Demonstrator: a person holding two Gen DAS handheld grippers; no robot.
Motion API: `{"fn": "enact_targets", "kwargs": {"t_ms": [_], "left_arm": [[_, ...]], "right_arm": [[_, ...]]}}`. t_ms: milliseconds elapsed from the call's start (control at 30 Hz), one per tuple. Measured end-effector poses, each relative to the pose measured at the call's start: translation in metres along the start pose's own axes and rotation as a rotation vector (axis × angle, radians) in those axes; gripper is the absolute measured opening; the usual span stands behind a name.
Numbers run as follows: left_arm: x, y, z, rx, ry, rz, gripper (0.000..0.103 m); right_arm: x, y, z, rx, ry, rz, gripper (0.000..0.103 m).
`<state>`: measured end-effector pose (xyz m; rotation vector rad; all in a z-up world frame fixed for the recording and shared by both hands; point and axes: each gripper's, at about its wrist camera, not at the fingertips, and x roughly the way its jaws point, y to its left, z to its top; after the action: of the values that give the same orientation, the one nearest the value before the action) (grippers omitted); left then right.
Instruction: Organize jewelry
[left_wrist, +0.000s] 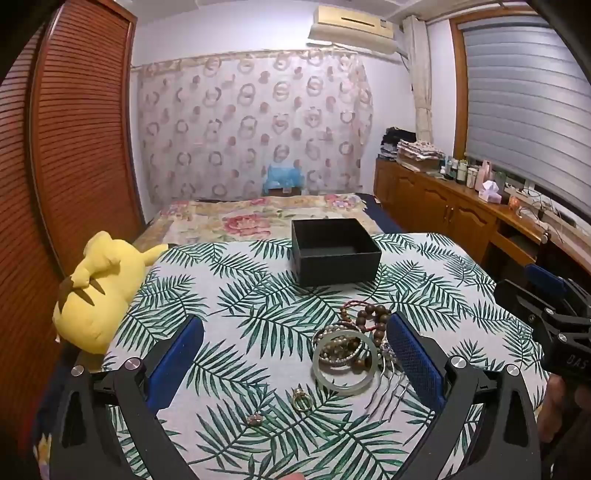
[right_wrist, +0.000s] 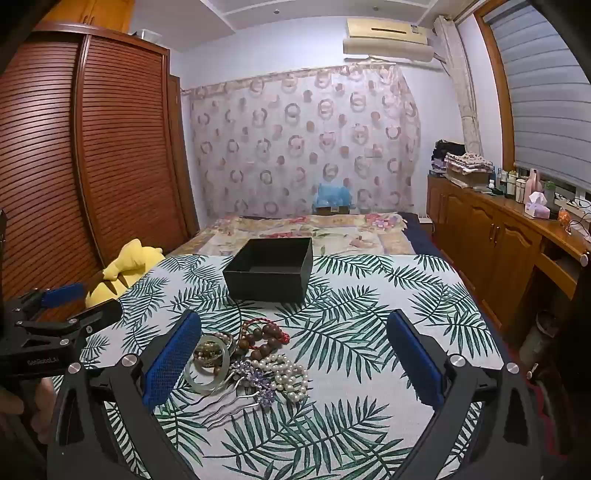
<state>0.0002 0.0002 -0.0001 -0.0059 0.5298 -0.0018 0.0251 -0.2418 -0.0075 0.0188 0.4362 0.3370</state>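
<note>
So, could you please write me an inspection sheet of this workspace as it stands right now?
Surface: leaf-print cloth over a table, at the foot of a bed.
Job's things: black box, open and apparently empty; jewelry pile in front of it: jade bangle, wooden bead bracelet, pearl strand, hair comb; a gold ring and a small ornament lie apart.
Clutter: yellow plush toy at the table's left edge.
Grippers: left gripper open, holding nothing; right gripper open, holding nothing.
Cables: wires on the side counter.
Surroundings: wardrobe, air conditioner, window blind.
</note>
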Motion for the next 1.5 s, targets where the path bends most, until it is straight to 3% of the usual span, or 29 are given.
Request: {"fn": "enact_targets", "kwargs": {"t_ms": [1500], "left_arm": [[-0.0015, -0.005, 0.0042, 0.002, -0.009, 0.003, 0.096]], "right_arm": [[0.0006, 0.0001, -0.0009, 0.0, 0.001, 0.001, 0.101]]}}
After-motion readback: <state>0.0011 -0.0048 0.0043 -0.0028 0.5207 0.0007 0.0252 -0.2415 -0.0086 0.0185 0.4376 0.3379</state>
